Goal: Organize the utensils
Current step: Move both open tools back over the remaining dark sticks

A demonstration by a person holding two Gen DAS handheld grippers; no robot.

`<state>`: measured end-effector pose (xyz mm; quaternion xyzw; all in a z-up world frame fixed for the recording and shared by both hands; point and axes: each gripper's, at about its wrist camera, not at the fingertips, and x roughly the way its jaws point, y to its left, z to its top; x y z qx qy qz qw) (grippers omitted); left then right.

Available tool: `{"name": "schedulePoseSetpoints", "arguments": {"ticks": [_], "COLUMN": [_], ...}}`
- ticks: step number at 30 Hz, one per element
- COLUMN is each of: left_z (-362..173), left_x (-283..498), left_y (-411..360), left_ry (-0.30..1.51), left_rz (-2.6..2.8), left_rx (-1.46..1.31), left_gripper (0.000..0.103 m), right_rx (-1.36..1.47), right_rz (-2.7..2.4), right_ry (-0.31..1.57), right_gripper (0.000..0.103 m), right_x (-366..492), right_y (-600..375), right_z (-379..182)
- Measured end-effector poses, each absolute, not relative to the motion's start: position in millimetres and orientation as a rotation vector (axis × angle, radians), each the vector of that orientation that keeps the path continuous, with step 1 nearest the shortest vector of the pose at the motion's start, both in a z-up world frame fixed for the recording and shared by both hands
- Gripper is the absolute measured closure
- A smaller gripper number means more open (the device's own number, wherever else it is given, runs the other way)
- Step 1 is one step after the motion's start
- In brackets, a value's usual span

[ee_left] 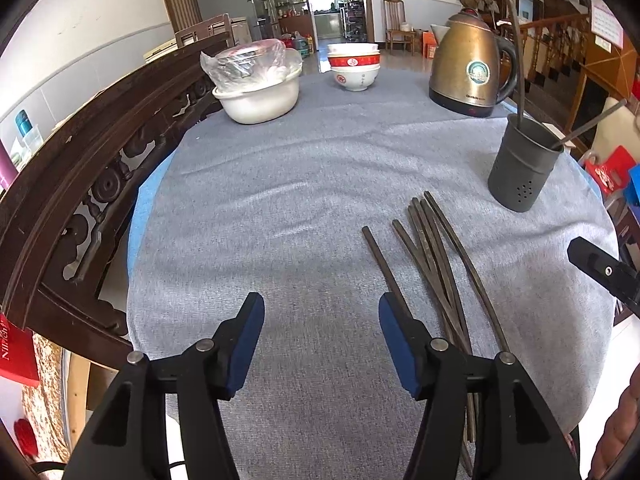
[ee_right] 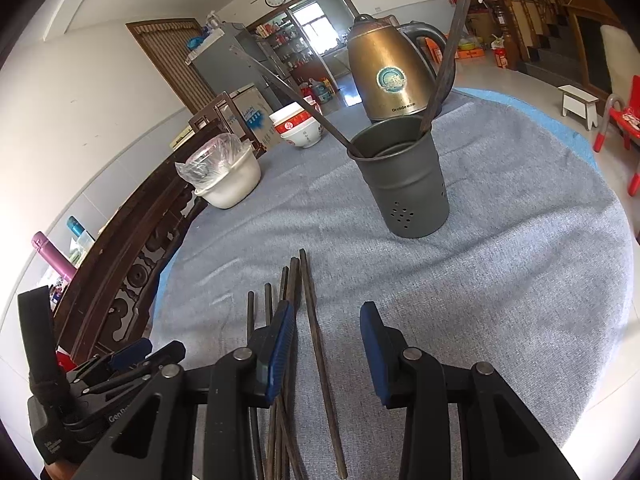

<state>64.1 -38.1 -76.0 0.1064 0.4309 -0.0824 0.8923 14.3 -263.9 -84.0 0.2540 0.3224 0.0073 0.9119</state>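
Several dark chopsticks (ee_left: 432, 256) lie fanned on the grey tablecloth (ee_left: 280, 200). Behind them stands a grey perforated holder (ee_left: 524, 168) with two chopsticks leaning in it. My left gripper (ee_left: 320, 304) is open over bare cloth, and the pile lies just past its right finger. In the right wrist view the holder (ee_right: 404, 184) stands ahead of the pile (ee_right: 288, 280). My right gripper (ee_right: 327, 312) is open low over the cloth. One chopstick (ee_right: 316, 340) lies on the table between its blue pads (ee_right: 372, 344), touching neither.
A brass kettle (ee_left: 468, 64) stands at the back right, stacked red-and-white bowls (ee_left: 354, 66) at the back middle, and a white basin (ee_left: 256, 100) holding plastic-wrapped ware at the back left. A carved dark wooden chair back (ee_left: 80, 184) runs along the table's left edge.
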Motion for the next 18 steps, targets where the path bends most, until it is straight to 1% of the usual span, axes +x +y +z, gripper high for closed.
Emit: {"name": "schedulePoseSetpoints", "arguments": {"ticks": [18], "left_z": [-83.1], "left_x": [56.8], "left_y": [-51.4], "left_ry": [0.897], "left_rz": [-0.184], "left_rx": [0.276], "left_gripper": [0.042], "right_rx": [0.533], "right_rz": [0.028], "right_ry": [0.676], "right_gripper": [0.065], "right_x": [13.8], "right_y": [-260.7], "right_z": [-88.6]}}
